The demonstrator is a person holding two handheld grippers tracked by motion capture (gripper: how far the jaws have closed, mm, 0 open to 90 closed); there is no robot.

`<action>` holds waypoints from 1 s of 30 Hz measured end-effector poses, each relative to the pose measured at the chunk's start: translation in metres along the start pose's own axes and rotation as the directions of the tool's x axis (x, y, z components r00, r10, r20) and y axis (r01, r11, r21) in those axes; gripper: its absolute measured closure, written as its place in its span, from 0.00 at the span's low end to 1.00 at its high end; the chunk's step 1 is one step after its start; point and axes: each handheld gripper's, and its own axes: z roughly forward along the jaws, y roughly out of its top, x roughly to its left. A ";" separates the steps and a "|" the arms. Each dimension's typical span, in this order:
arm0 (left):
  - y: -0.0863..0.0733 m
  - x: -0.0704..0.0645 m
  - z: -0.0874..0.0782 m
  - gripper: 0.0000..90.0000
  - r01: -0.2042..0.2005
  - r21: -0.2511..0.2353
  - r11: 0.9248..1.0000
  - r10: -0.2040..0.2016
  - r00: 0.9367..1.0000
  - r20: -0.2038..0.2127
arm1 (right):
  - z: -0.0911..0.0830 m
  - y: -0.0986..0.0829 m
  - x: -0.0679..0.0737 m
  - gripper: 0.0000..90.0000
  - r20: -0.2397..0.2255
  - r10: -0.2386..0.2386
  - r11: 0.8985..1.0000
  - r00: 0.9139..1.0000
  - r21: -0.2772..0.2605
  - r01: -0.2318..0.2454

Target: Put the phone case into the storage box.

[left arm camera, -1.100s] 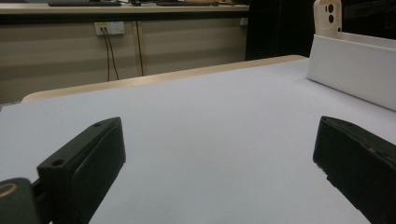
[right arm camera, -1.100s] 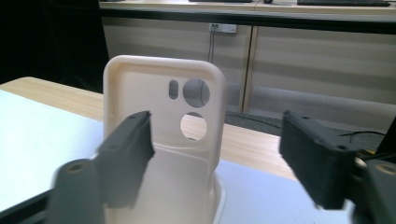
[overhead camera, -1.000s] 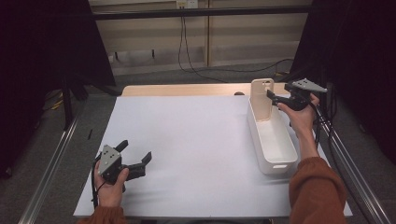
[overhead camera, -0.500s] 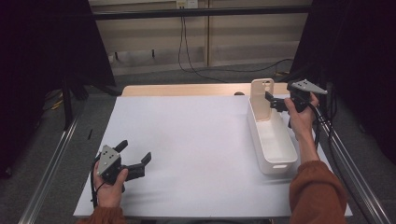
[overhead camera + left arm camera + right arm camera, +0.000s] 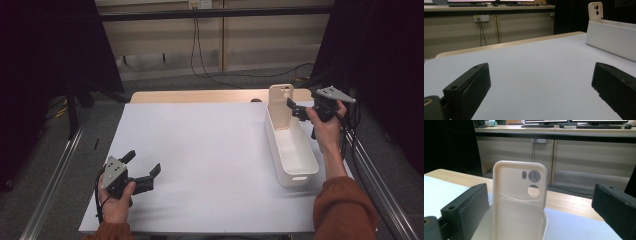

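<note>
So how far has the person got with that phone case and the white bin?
The phone case already stands upright at the far end of the white bin. The right gripper sits open beside it, gripping nothing. The left gripper rests open on the table. Whether anything is left, I cannot tell.

Bin (image 5: 291,159) set at the counter's (image 5: 210,150) right side, phone case (image 5: 280,106) stood upright in its far end, right gripper (image 5: 299,111) held just right of the case, left gripper (image 5: 142,170) kept at the near left corner
</note>
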 end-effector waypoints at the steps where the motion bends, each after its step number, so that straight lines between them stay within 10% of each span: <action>1: 0.000 0.000 0.000 0.03 0.006 -0.002 1.000 -0.006 1.000 -0.002 | -0.001 0.000 0.000 0.01 -0.002 0.001 1.000 1.000 0.002 -0.001; 30: 0.001 0.000 -0.002 0.03 0.007 -0.010 1.000 -0.007 1.000 0.012 | -0.038 -0.006 0.016 0.00 -0.026 -0.030 0.999 0.999 -0.010 0.030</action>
